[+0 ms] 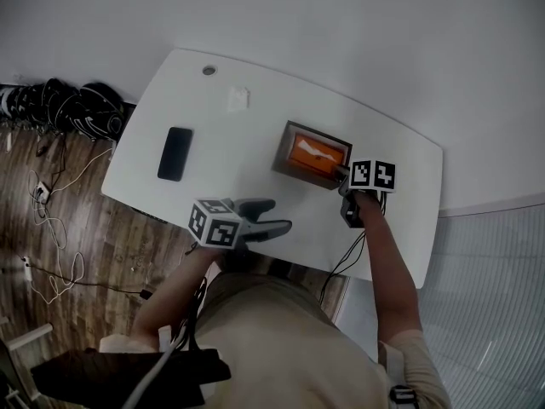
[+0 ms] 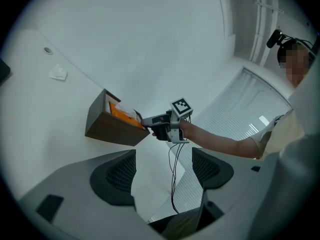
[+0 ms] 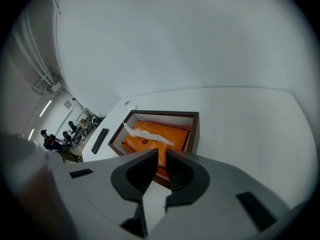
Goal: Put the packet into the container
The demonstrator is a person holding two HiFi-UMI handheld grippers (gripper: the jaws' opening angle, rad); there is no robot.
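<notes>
Packet, orange in colour, is seen lying inside the brown open-topped container, which stands on the white counter toward its right half. A white strip is seen trailing from the packet's top. The right claw is held at the container's near rim. Its jaws are drawn almost together, with only a narrow slit left between them, and the near end of the packet is pinched in that slit. The left claw is held above the counter's near edge, well apart from the container, its jaws spread wide with nothing between them. A black phone is laid flat on the counter to the left of the container. A small crumpled white scrap is seen between the two, nearer the far edge. A round hole is set in the counter at its far left corner.
</notes>
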